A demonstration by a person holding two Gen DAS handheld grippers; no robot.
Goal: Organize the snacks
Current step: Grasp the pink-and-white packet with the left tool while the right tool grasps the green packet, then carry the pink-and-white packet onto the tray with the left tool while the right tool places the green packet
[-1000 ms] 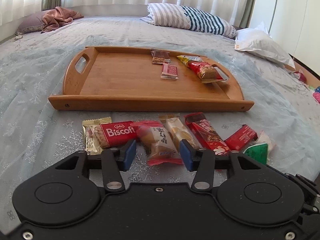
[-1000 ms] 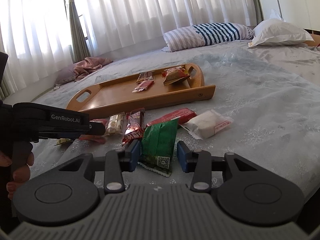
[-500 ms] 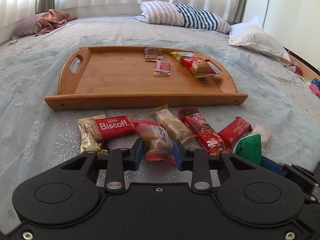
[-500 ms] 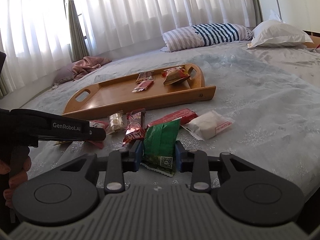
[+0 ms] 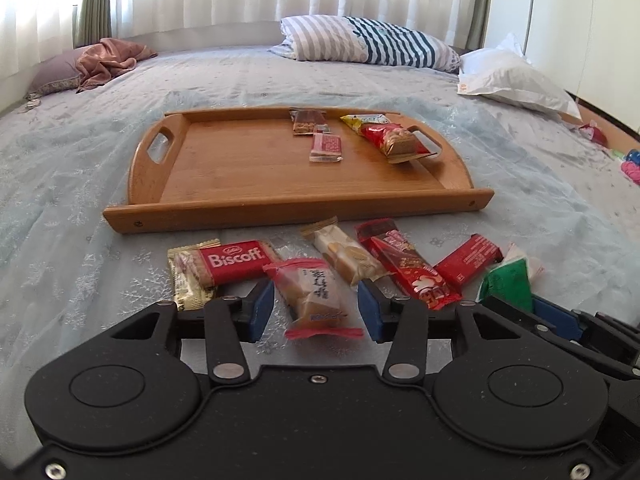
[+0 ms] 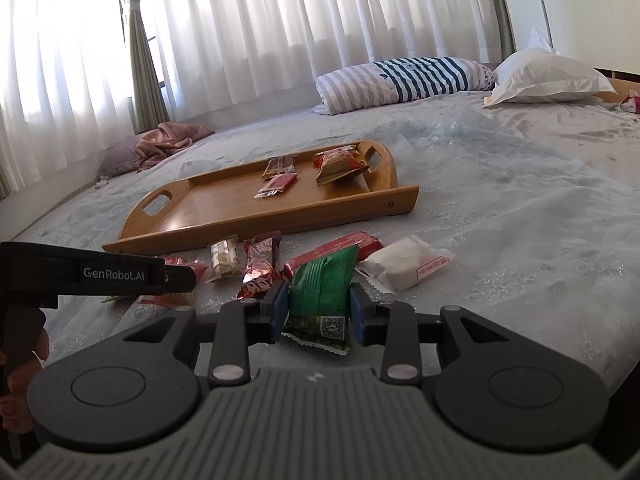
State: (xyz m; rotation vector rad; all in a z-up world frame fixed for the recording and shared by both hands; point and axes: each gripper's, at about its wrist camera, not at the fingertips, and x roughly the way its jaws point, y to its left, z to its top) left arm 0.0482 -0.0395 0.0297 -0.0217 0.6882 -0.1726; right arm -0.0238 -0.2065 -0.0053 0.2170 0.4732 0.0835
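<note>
Where the snacks lie: a loose row on the pale blue bedspread [image 5: 80, 200], just in front of the wooden tray [image 5: 288, 210] and apart from it.
On the tray: four packets, all toward its right end (one red one leans on the right handle).
Left gripper [image 5: 315, 300]: jaws apart, and they have just been opening; it points down at the near end of the row.
Between its pads: a clear cake packet [image 5: 316, 296] with red ends, blurred, with a sliver of gap at the right pad.
Beside that packet: a red Biscoff packet [image 5: 234, 260] to the left, lying partly over a gold wrapper [image 5: 188, 284].
Right gripper [image 6: 319, 308]: its jaws have just been easing wider, yet both blue pads sit against the sides of a green packet [image 6: 320, 288].
Green packet: tilted up, at the right end of the row.
Next to it: a white packet [image 6: 404, 266] flat on the bedspread, just to the right.
Person: a hand [image 6: 24, 392] grips the left gripper's handle.
</note>
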